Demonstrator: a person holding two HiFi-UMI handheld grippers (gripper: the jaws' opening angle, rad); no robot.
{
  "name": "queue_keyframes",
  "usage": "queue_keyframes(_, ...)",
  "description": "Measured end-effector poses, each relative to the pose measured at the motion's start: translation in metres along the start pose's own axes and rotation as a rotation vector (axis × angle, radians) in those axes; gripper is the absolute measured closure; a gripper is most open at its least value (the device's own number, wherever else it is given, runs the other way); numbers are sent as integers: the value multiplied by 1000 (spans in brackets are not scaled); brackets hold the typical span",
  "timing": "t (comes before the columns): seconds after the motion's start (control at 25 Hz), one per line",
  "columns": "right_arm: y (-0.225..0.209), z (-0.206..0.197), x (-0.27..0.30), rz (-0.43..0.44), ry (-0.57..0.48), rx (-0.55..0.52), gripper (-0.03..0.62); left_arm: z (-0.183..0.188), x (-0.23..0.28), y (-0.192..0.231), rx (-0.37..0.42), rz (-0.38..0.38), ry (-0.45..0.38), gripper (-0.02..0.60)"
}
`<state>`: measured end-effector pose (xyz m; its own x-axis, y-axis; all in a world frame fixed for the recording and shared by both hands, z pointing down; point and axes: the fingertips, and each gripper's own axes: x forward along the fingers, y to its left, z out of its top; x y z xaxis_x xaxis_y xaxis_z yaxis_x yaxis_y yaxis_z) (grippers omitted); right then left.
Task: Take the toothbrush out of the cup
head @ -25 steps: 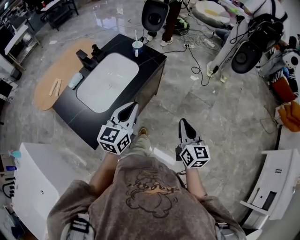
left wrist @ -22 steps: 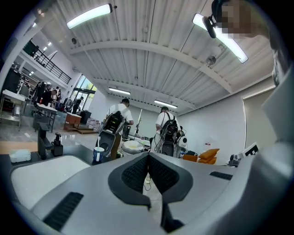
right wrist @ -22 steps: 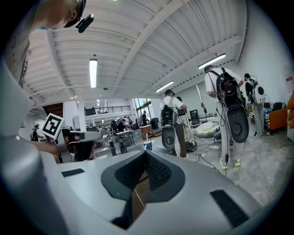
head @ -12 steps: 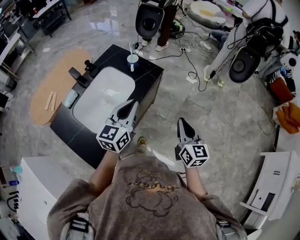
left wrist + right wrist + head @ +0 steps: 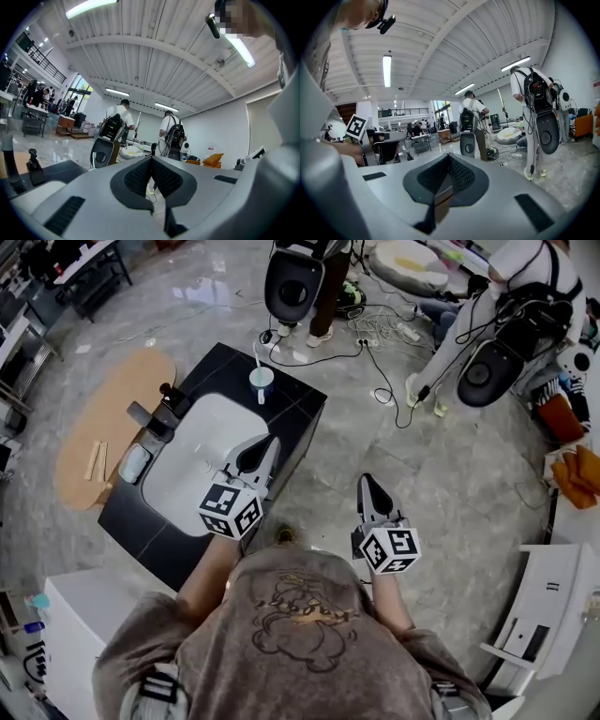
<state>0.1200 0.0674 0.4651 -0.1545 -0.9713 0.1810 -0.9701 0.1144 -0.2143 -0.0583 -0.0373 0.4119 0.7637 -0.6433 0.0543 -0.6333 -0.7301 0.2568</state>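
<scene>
Black desk (image 5: 302,401): cup (image 5: 262,379), toothbrush (image 5: 256,356) at 12 o'clock. Left gripper (image 5: 269,442), right gripper (image 5: 366,482) fingers closed, empty; unopened, they'd likely topple cup.

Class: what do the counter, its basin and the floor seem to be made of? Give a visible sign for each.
Counter: probably a stone or stone-look slab; it is flat and black with faint pale lines.
Basin: likely glazed ceramic; it is evenly white with a soft sheen.
Floor: polished grey marble-look tile; it is mottled and mirrors the lights.
</scene>
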Motion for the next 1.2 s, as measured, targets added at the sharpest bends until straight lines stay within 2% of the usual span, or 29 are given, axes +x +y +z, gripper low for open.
queue_keyframes(0.28,-18,12,29,-3,-1,-8,591,11,32,16,0,5,-13,560)
queue_keyframes(0.84,-63,36,120,90,18,-13,591,20,108,59,-22,90,-18,560)
queue_keyframes(1.2,-90,58,200,228,38,-15,591,44,151,97,8,224,-42,560)
